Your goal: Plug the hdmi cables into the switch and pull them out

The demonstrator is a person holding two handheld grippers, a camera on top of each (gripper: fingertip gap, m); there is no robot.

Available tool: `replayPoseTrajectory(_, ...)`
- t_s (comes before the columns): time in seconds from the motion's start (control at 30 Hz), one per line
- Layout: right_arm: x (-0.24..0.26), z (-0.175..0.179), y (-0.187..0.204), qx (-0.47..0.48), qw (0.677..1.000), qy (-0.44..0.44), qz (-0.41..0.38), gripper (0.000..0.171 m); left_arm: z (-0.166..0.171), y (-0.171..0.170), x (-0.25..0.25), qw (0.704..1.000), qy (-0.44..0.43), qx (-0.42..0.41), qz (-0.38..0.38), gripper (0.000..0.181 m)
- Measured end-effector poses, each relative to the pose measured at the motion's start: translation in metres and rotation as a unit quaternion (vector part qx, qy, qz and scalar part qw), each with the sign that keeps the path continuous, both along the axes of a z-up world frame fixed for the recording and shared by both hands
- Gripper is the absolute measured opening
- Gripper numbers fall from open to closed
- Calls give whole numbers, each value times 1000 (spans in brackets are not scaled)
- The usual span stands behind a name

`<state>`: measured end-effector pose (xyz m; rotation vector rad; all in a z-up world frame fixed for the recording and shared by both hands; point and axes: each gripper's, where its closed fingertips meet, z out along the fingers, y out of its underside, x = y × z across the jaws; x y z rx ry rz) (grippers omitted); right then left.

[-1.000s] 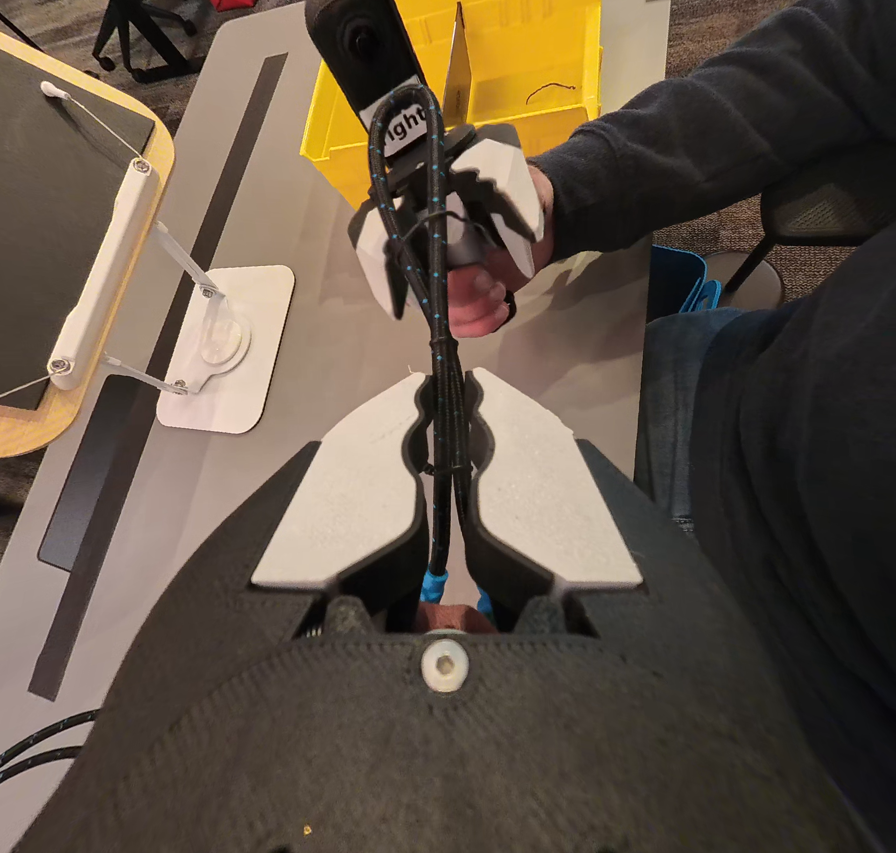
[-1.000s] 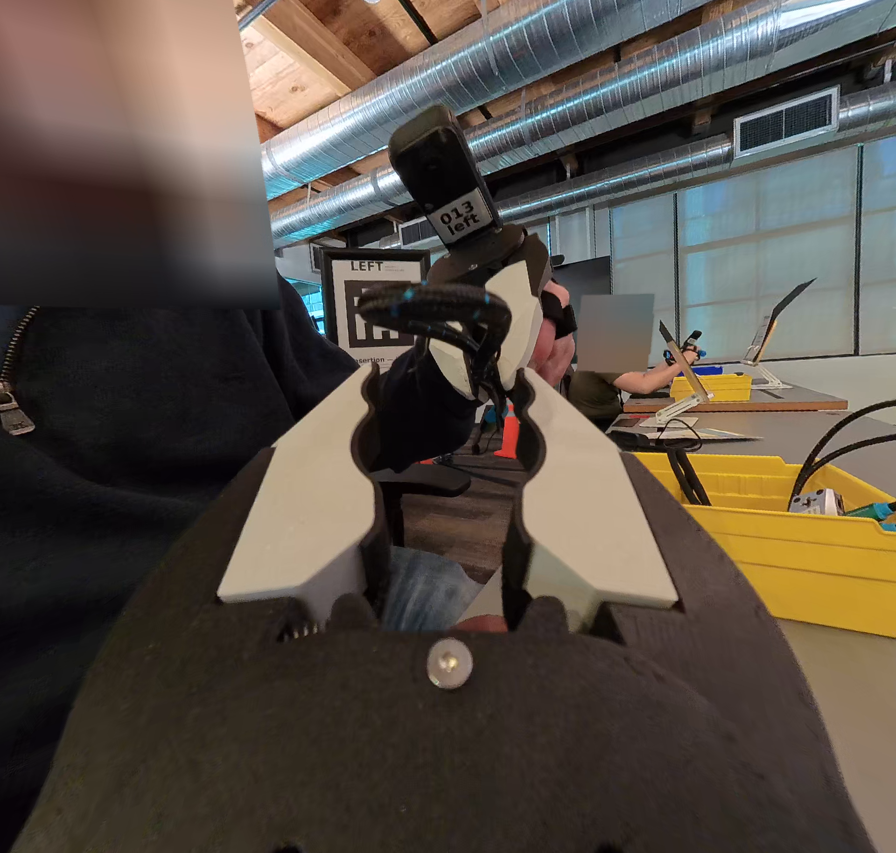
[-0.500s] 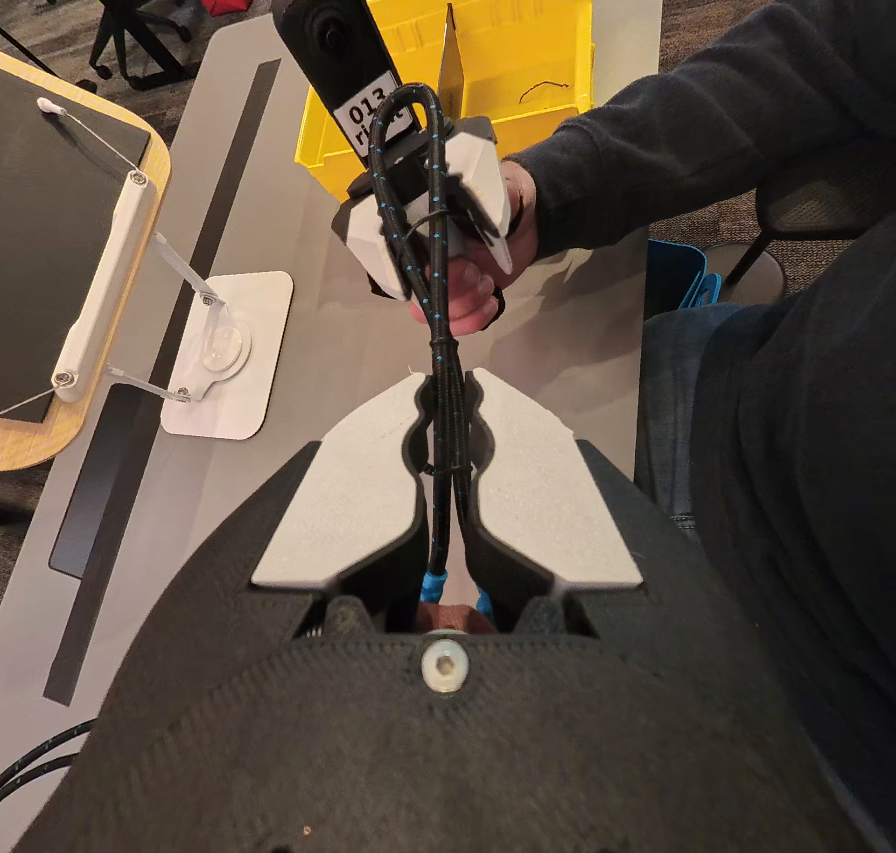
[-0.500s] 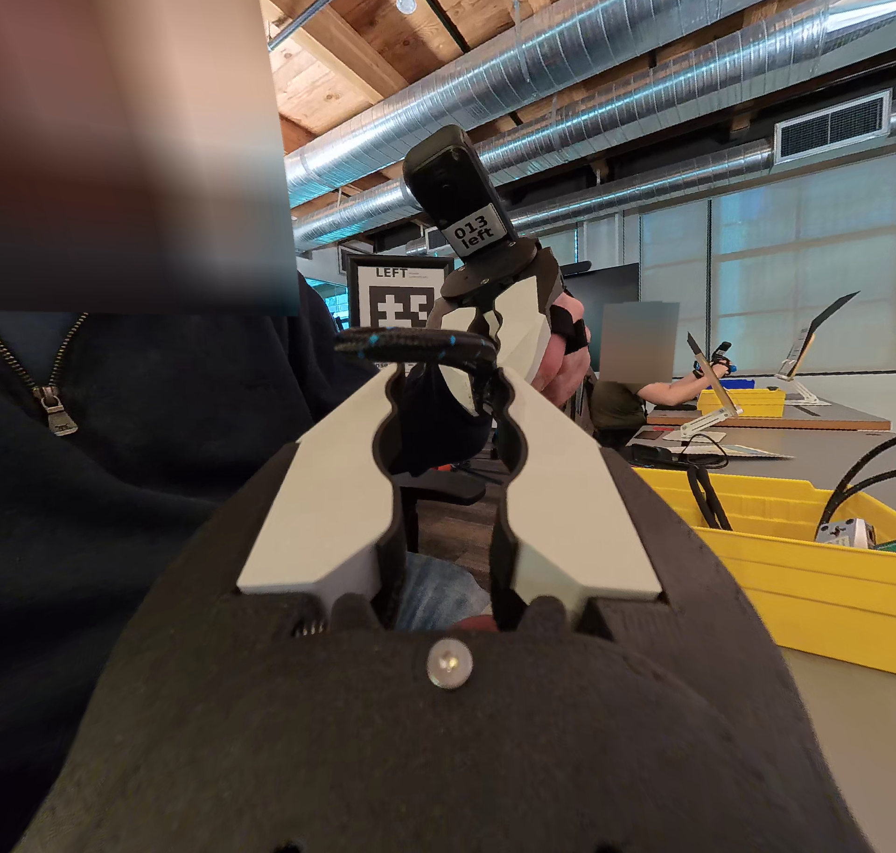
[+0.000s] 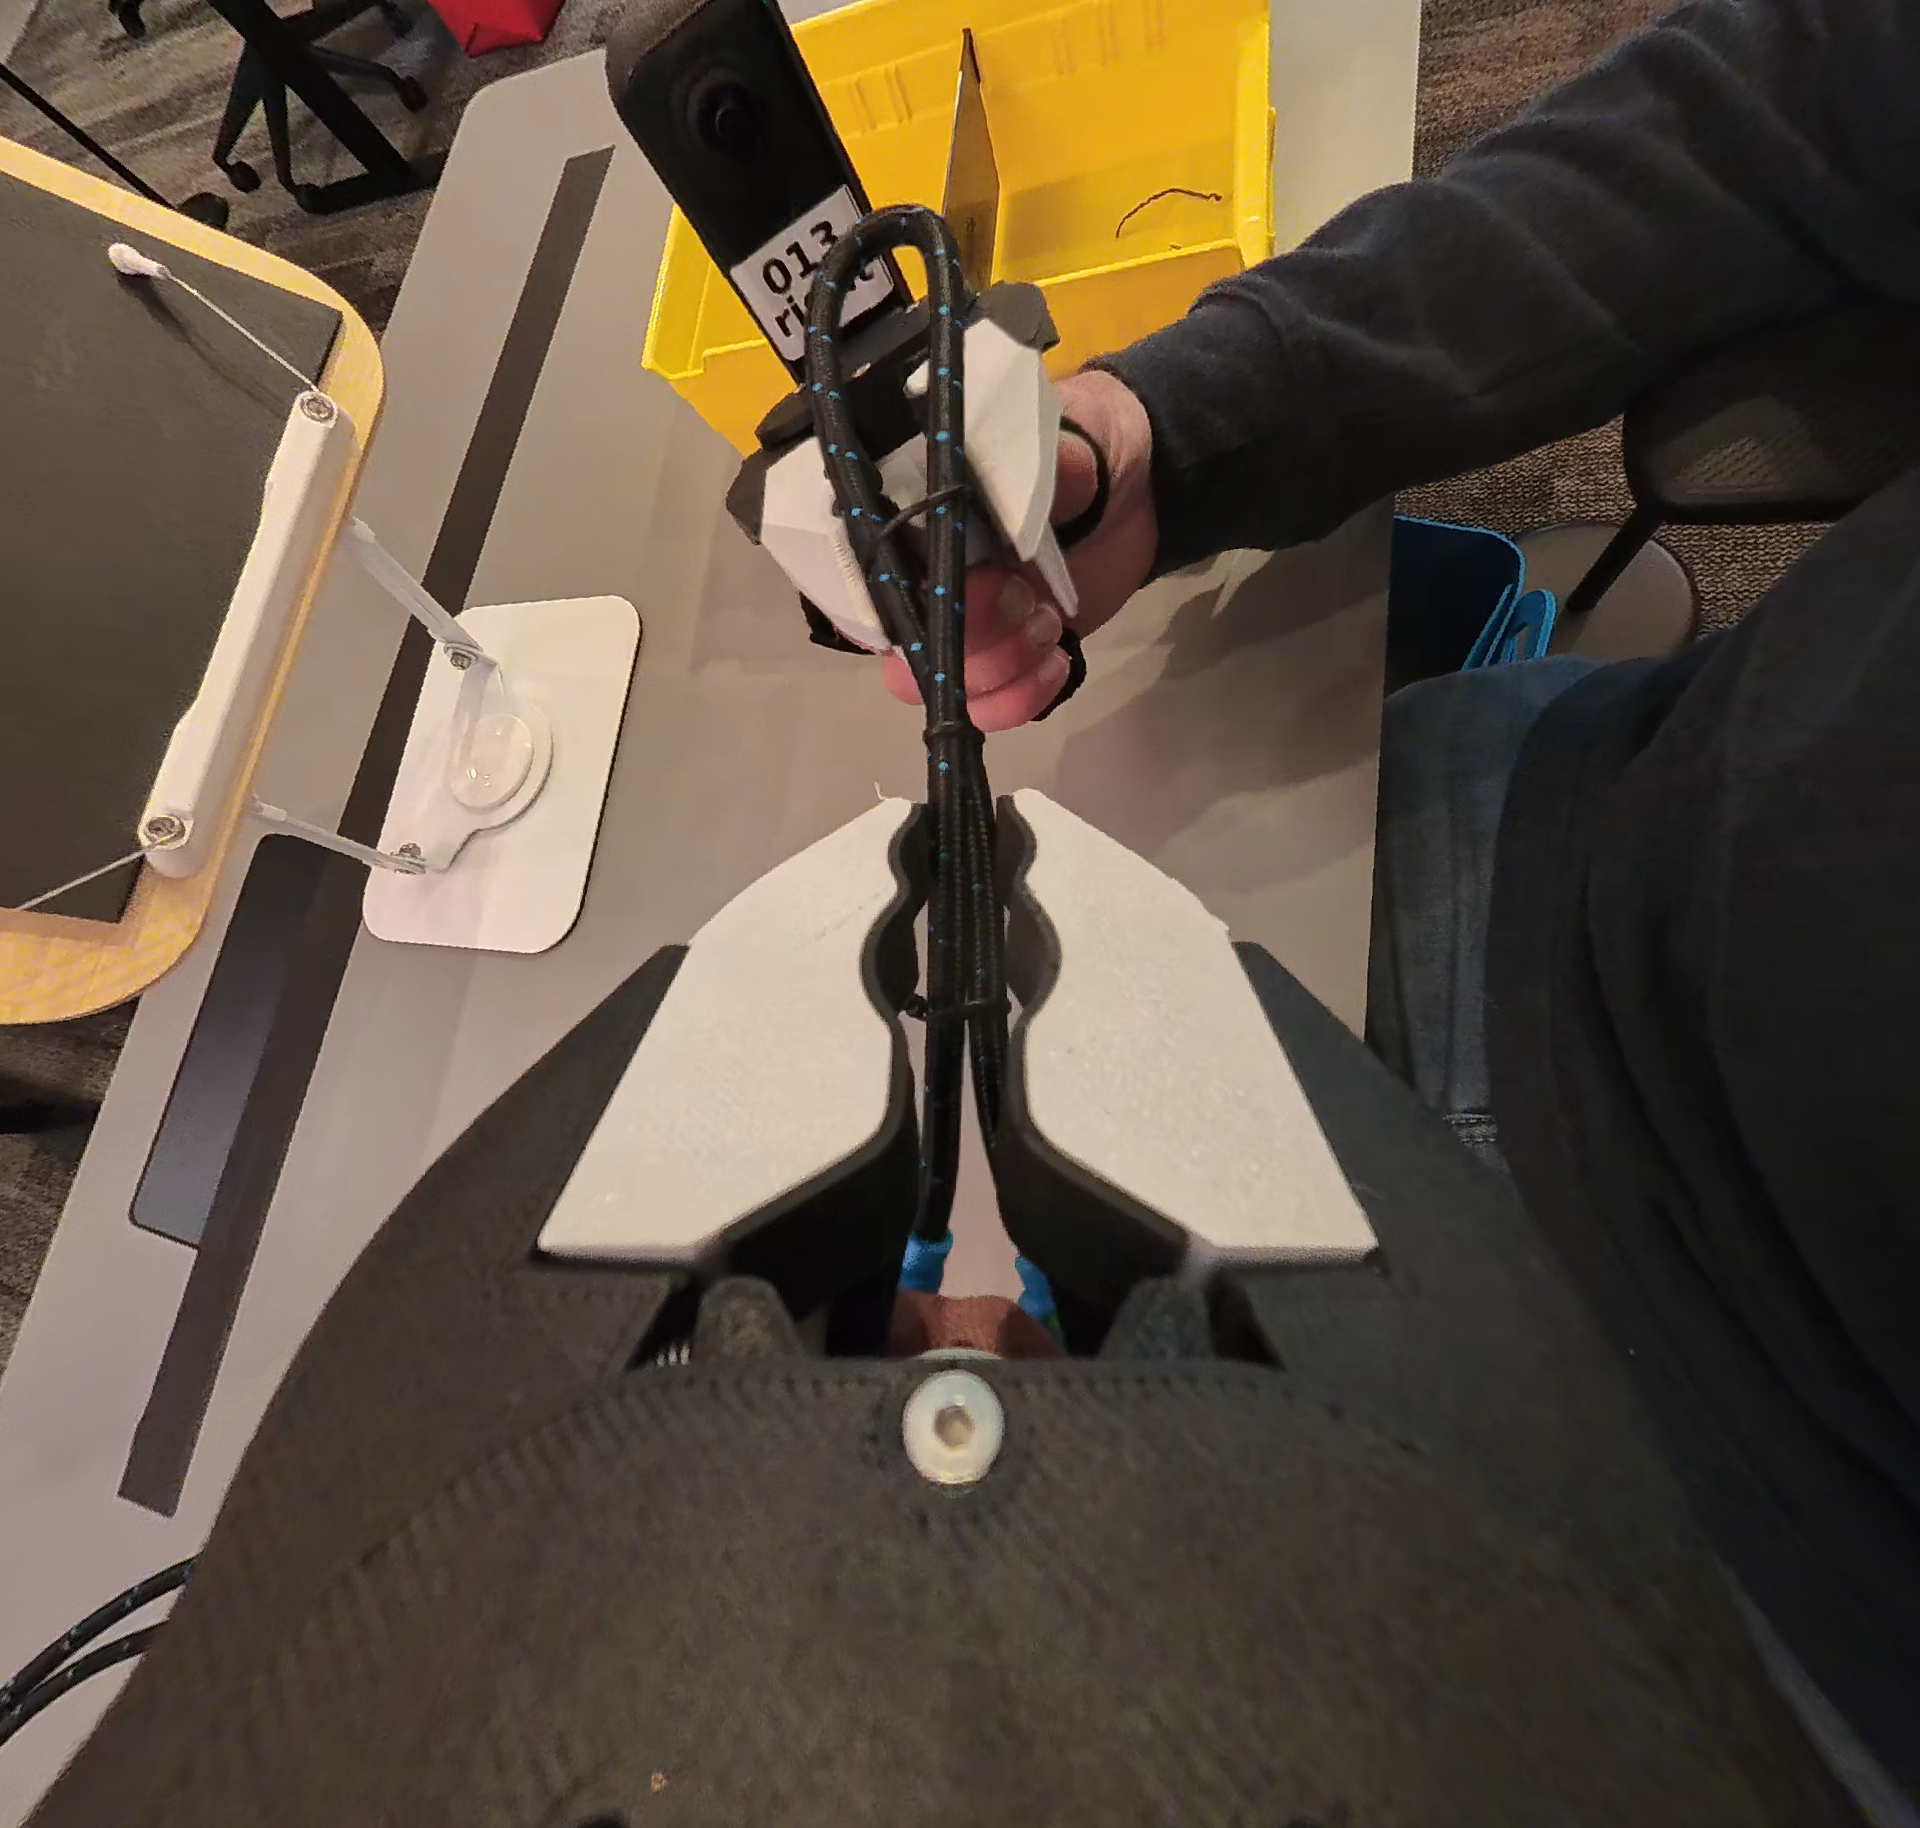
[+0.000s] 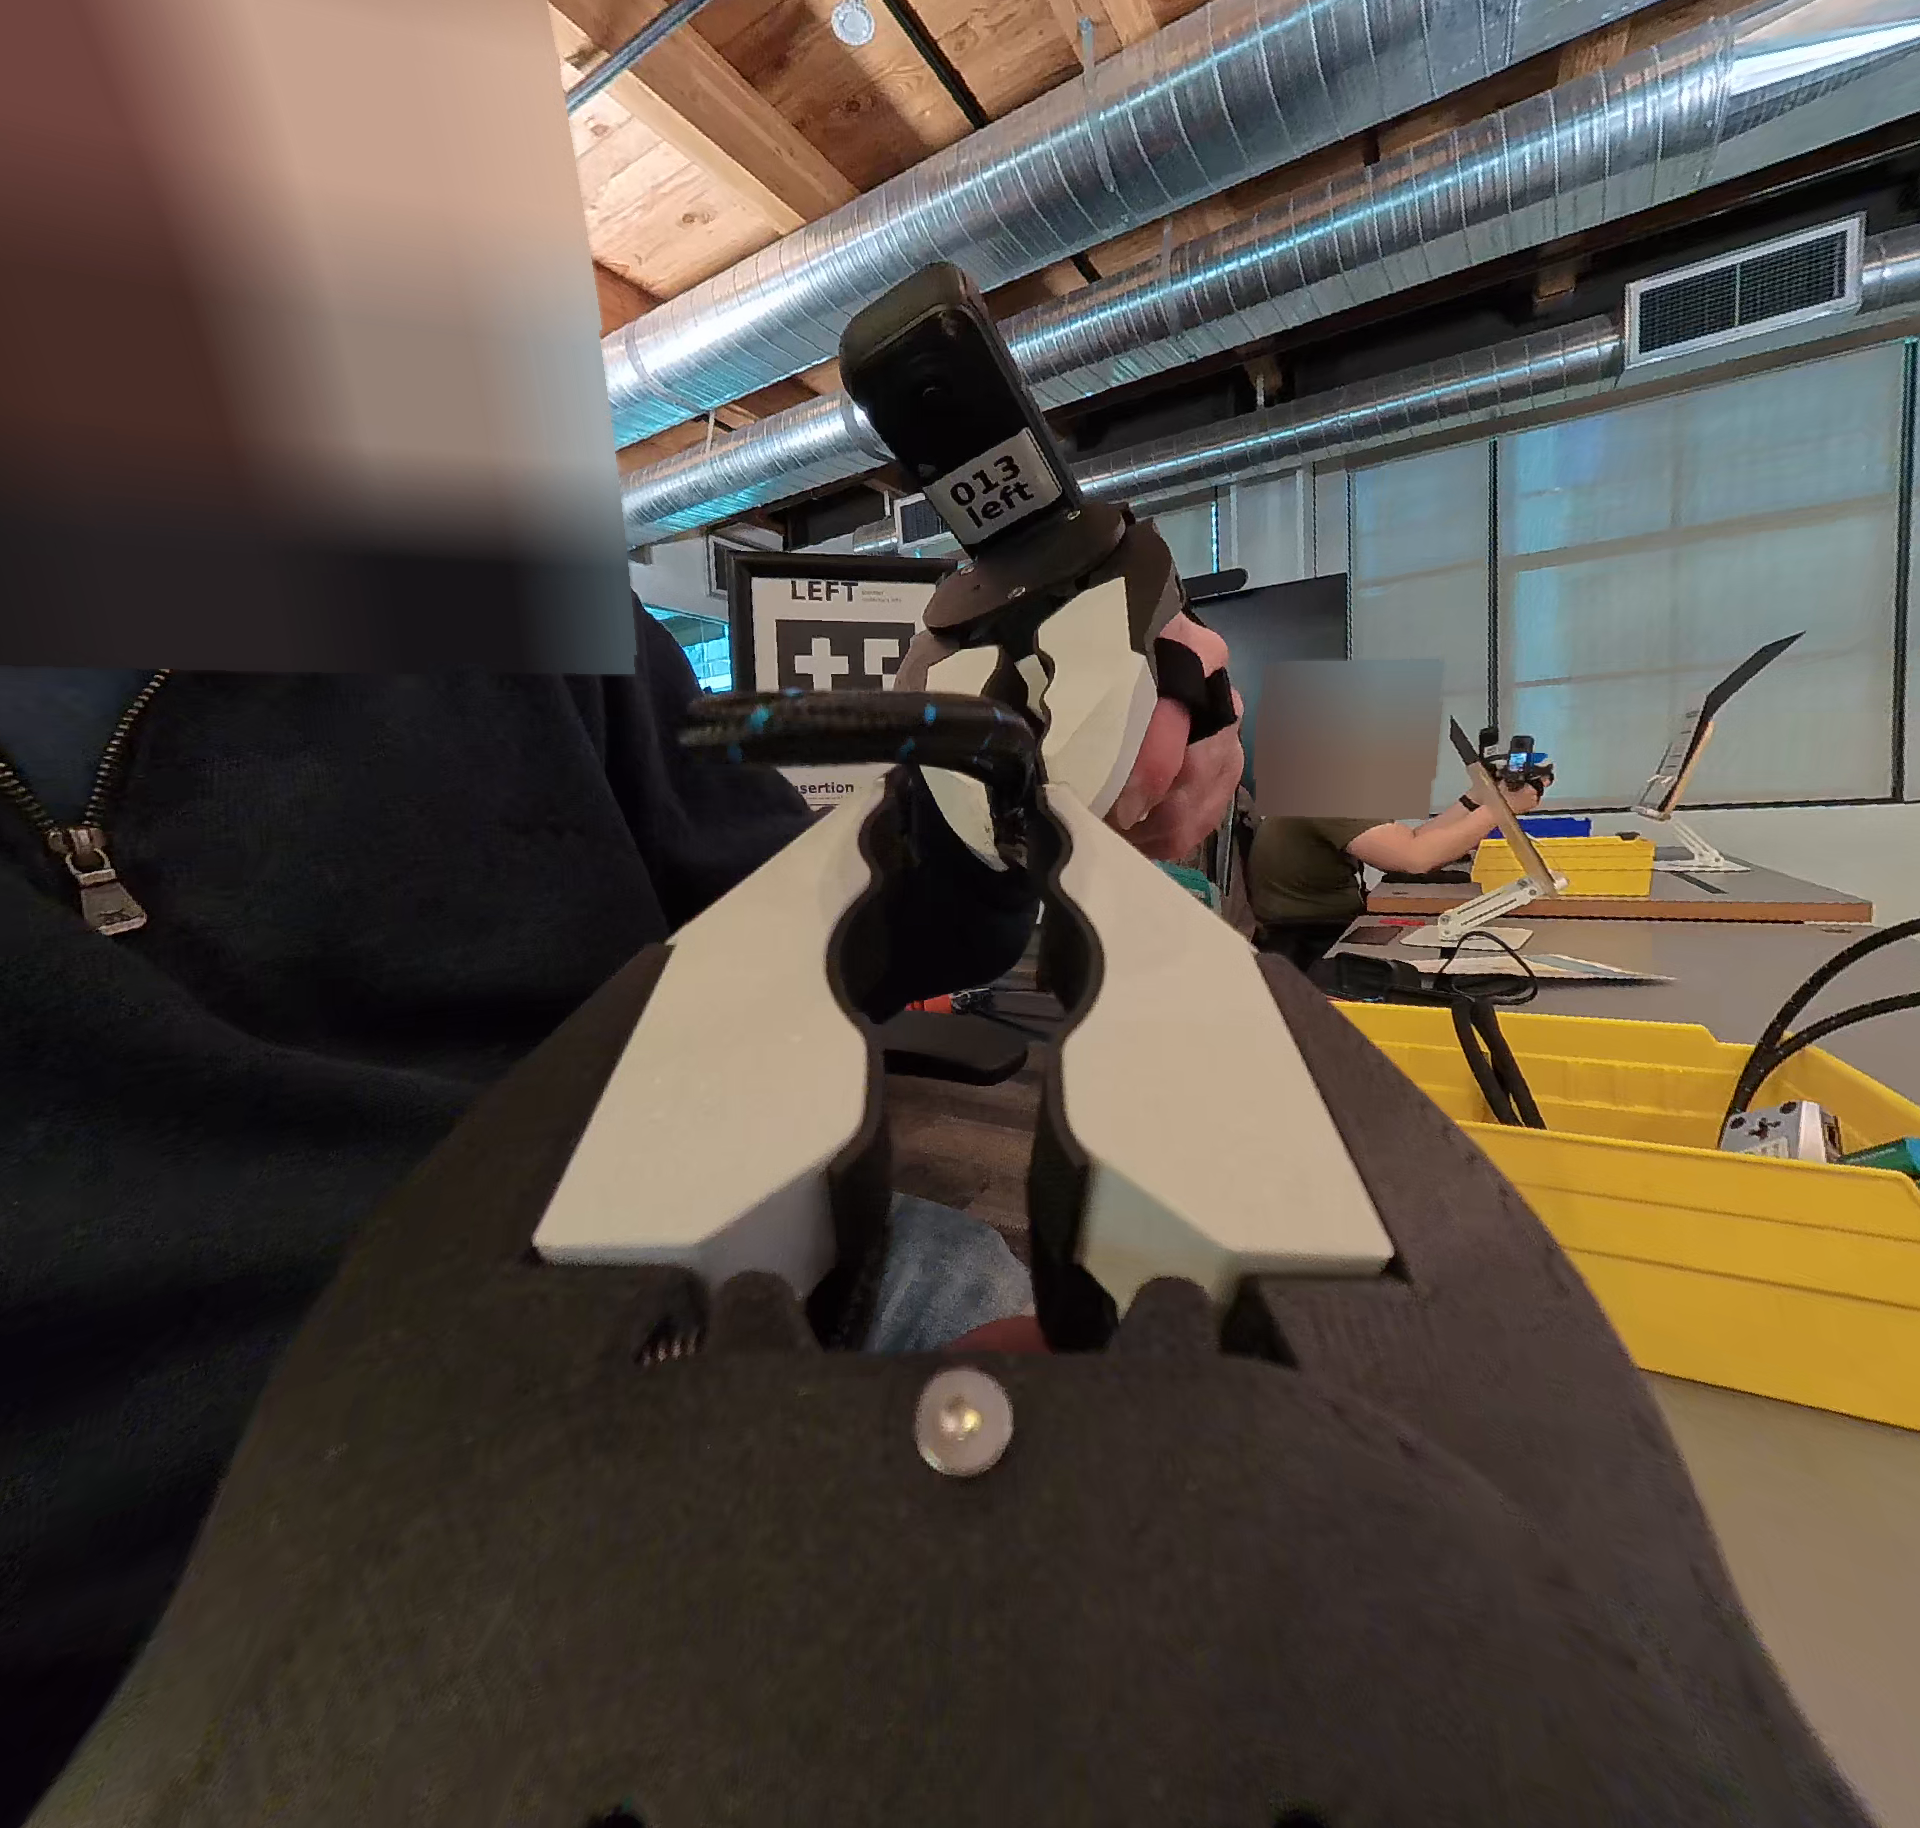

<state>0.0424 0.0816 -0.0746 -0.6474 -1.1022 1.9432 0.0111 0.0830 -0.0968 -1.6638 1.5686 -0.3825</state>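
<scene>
While the left gripper (image 5: 956,843) pinches a bundled black braided HDMI cable (image 5: 940,625) with blue flecks, held above the grey bench's near edge (image 5: 727,729), the cable's looped end rises in front of the right gripper (image 6: 961,828), whose tongs stand spread, holding nothing. A yellow bin (image 5: 1132,147) sits at the bench's far edge.

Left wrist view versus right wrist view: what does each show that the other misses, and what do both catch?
Only the left wrist view shows the left claw shut on the bundled cable, plus the white stand on the grey table. Only the right wrist view shows the right claw open, and cables in the yellow bin. Both show the cable's loop, the bin and both claws.
</scene>
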Motion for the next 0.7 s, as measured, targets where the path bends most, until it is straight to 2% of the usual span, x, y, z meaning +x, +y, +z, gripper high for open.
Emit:
replayPoseTrajectory(0.43,3,0,4,7,1000,-1,-25,0,2,1,6,1000,1,3,-6,11)
replayPoseTrajectory(0.6,1,-3,13,11,997,-30,-72,0,1,5,6,1000,-7,-4,4,11)
replayPoseTrajectory(0.7,-2,-8,26,12,989,-68,-131,0,-4,11,6,999,-27,-24,26,11)
